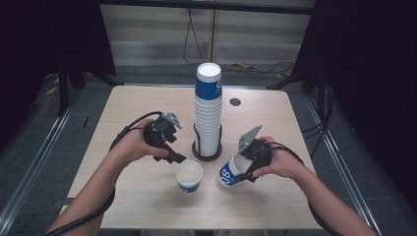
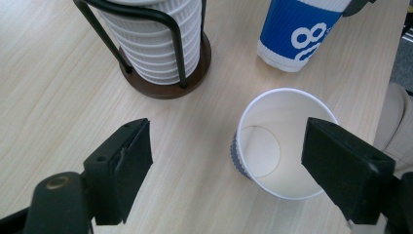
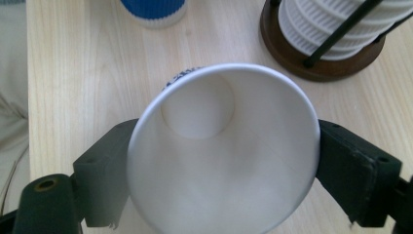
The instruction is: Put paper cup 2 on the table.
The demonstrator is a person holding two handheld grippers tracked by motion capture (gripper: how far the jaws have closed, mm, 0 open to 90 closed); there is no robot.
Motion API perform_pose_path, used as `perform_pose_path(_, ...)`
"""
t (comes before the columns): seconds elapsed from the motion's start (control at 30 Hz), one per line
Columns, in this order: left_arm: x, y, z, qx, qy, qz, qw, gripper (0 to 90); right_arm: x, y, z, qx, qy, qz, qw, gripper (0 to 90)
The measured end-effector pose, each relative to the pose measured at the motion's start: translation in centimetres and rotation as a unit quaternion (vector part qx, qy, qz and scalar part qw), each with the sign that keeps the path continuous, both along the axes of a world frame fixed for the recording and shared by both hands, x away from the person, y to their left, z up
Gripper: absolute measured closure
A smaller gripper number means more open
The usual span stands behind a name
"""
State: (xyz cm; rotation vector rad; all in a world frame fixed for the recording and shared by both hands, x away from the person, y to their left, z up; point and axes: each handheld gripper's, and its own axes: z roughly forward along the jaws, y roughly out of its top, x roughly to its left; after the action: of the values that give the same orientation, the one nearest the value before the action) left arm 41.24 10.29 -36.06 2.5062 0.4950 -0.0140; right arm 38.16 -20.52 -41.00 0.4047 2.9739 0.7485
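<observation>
**Two paper cups beside the stack**

The right claw [image 1: 248, 164] grips a tilted blue-and-white ribbed paper cup [image 1: 231, 173] by its rim, base touching the pale wooden tabletop [image 1: 137, 206]. The left claw [image 1: 172, 155] stands wide and empty above a second upright paper cup [image 1: 189, 175], just left of the first. A tall stack of cups in a black wire holder [image 1: 207, 118] stands beyond both.

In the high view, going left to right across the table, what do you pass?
Left gripper → upright cup → cup stack in its holder → tilted blue cup between the right gripper's jaws.
</observation>
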Motion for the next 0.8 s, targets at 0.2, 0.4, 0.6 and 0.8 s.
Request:
perform_pose_path(0.2, 0.0, 0.3, -0.1, 0.002, 0.002, 0.001, 1.0000, 18.7, 0.0, 0.9, -0.2, 0.003, -0.012, -0.002, 0.9999, 13.5)
perform_pose_path(0.4, 0.0, 0.6, -0.3, 0.008, 0.002, -0.006, 0.9999, 18.7, 0.0, 1.1, -0.9, 0.031, -0.011, -0.012, 0.9994, 13.7)
perform_pose_path(0.6, -0.1, 0.9, -0.5, 0.007, 0.006, -0.001, 1.0000, 18.7, -0.2, 1.0, -2.1, 0.050, -0.009, -0.017, 0.9985, 13.6)
perform_pose_path(0.8, -0.2, 1.2, -0.5, 0.001, 0.005, 0.009, 0.9999, 18.7, -0.2, 0.9, -2.3, 0.057, -0.015, -0.019, 0.9981, 13.7)
